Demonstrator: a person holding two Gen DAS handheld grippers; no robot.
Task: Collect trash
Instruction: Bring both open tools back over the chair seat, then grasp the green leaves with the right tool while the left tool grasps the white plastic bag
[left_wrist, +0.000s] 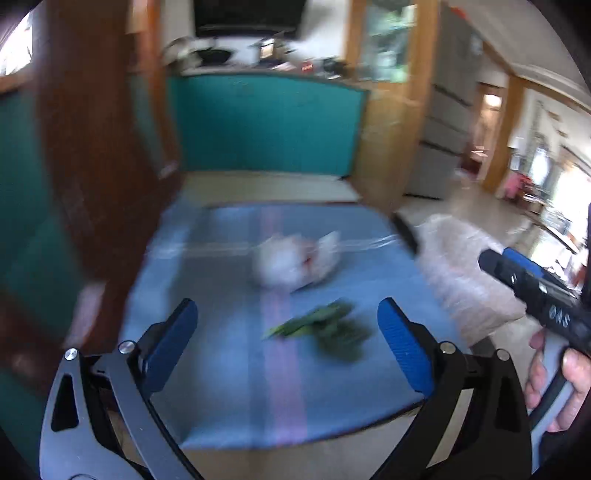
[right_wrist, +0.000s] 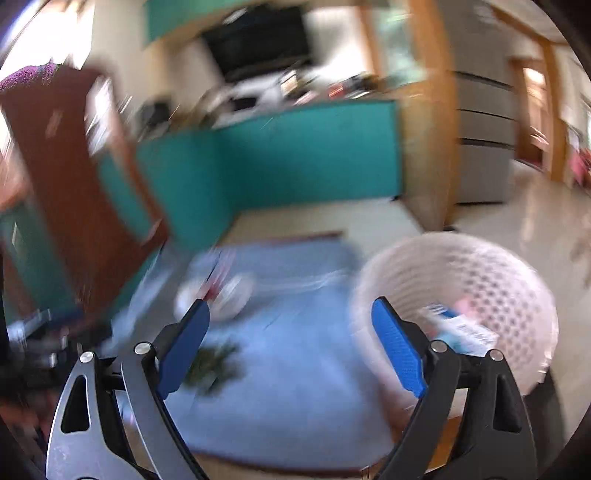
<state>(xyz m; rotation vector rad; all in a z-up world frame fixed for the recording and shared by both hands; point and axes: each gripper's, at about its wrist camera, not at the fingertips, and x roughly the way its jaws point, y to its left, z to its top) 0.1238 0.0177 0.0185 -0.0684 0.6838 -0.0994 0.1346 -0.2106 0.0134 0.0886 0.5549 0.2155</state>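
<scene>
Nearest to us, the left gripper (left_wrist: 288, 343) hangs over the near edge of the blue cloth (left_wrist: 221, 387), its blue fingers (left_wrist: 404, 350) spread wide with nothing between them. The right gripper (right_wrist: 291, 345) is released as well, jaws apart and empty. In the left wrist view we see the right tool at three o'clock, held in a bare hand (left_wrist: 554, 384) and angled in toward the table.

We judge the step in hand to be the approach to the next piece of trash: both tools are free and pointed at the cloth, and nothing is yet grasped. Just beyond the left fingertips, at about one o'clock, lies a bunch of green leafy scraps (left_wrist: 321, 328). In the right wrist view the same scraps (right_wrist: 212, 363) sit at nine o'clock, partly hidden behind the left finger of that gripper. Farther along, near twelve o'clock, rests a crumpled white plastic bag (left_wrist: 295, 262) with a touch of red on it; blur hides its detail.

The white perforated basket (right_wrist: 480, 280) stands just beside the table's right edge, at two o'clock from the right gripper, and already holds a blue-and-white carton (right_wrist: 461, 328).

The next move, as we read it, calls for lowering one gripper over the leaves, closing low on the bunch so loose pieces do not slip, then carrying it across to the basket.
</scene>
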